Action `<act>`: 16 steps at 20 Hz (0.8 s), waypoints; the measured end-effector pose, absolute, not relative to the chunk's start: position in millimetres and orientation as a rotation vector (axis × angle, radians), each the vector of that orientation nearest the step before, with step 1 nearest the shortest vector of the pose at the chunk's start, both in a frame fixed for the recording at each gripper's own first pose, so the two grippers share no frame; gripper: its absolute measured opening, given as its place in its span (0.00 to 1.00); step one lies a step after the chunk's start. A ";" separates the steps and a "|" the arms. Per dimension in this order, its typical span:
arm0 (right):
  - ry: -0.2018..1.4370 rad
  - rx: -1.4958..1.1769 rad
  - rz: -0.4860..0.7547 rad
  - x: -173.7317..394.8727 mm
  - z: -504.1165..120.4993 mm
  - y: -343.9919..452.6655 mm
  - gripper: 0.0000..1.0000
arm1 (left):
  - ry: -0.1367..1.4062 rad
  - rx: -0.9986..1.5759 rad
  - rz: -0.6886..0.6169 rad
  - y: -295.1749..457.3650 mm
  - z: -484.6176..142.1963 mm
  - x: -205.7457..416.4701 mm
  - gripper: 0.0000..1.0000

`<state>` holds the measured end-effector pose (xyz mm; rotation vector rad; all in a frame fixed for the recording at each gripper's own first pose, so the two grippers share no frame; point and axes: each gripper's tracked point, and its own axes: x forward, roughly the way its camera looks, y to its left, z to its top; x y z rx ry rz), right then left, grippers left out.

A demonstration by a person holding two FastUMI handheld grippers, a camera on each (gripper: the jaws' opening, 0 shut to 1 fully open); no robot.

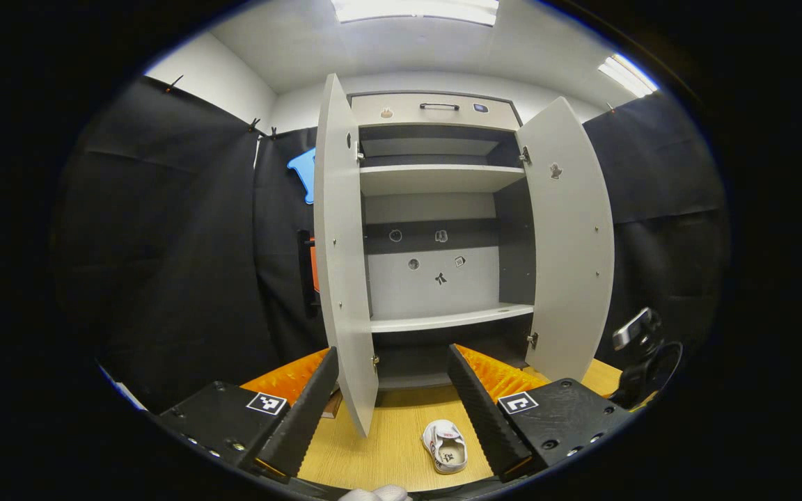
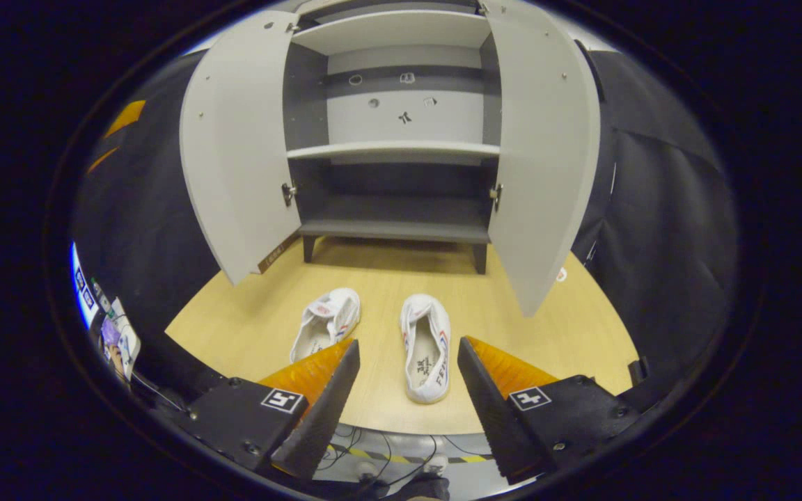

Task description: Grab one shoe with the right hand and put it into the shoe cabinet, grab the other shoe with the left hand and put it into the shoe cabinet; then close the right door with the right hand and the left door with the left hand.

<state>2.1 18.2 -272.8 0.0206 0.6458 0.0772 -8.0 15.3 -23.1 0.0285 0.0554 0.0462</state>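
Note:
Two white shoes lie on the wooden floor in front of the grey shoe cabinet [image 2: 394, 149]. In the right gripper view the right shoe [image 2: 427, 346] lies toe-away between my fingers, just below my open right gripper [image 2: 408, 343]. The left shoe [image 2: 328, 321] lies tilted beside the left finger. Both cabinet doors, the left door [image 2: 237, 146] and the right door [image 2: 544, 153], stand wide open and the shelves are bare. My left gripper [image 1: 392, 351] is open, held higher, facing the cabinet [image 1: 443, 320]. One shoe [image 1: 445, 447] lies on the floor below it.
Black cloth walls close in on both sides of the cabinet. A dark device on a mount [image 1: 641, 348] stands at the right in the left gripper view. Cables [image 2: 401, 445] and a screen [image 2: 105, 327] lie beyond the floor's near edge.

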 end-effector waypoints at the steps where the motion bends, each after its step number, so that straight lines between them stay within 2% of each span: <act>1: 0.674 0.024 0.084 5.9 -284.8 21.7 0.91 | 0.057 0.028 0.052 17.0 -23.5 -8.0 0.94; 4: 0.719 0.015 0.104 21.4 -315.2 28.8 0.82 | 0.069 0.027 0.063 19.6 -25.2 -8.0 0.95; 9: 0.785 -0.010 0.079 63.9 -366.5 24.8 0.81 | 0.087 0.044 0.098 25.4 -26.5 -6.7 0.95; 13: 0.821 0.007 0.071 98.3 -398.1 19.2 0.76 | 0.105 0.067 0.133 27.2 -29.3 -1.8 0.96; 16: 0.832 0.041 0.073 125.8 -414.5 21.9 0.66 | 0.126 0.072 0.156 27.9 -35.3 4.8 0.96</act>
